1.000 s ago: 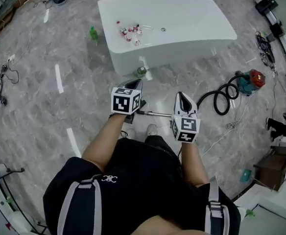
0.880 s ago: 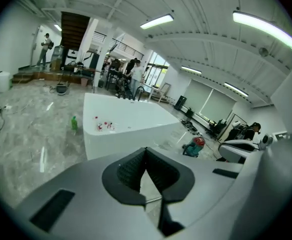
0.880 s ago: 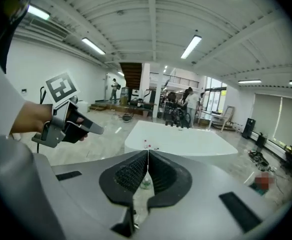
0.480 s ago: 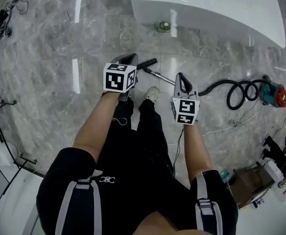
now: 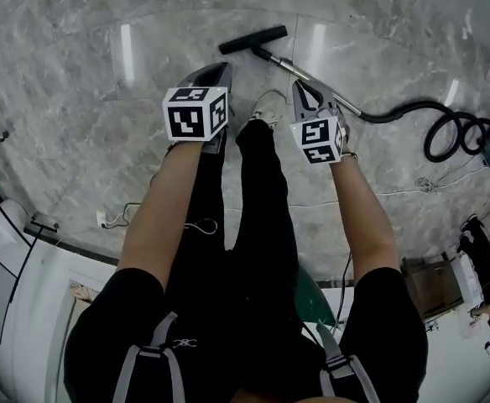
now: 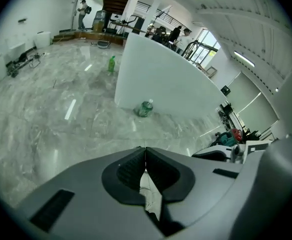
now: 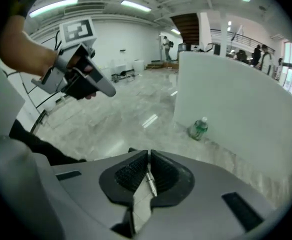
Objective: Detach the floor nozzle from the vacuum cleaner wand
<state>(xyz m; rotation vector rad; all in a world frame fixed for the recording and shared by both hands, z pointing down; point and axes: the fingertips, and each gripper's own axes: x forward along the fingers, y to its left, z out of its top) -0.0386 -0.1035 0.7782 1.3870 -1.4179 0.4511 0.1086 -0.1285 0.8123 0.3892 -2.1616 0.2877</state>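
While the left gripper [image 5: 221,65] and right gripper [image 5: 299,84] hang with fingers closed and empty, the nozzle [image 5: 253,39] lies on the floor [image 5: 77,141] ahead, on the end of the wand [image 5: 312,77], so open both first, steady the wand, then pull the nozzle straight off.

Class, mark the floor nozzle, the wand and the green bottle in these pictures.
floor nozzle [image 5: 253,39]: head view, middle of the black bar.
wand [image 5: 281,60]: head view, silver tube just behind the nozzle.
green bottle [image 6: 145,108]: left gripper view, its body.
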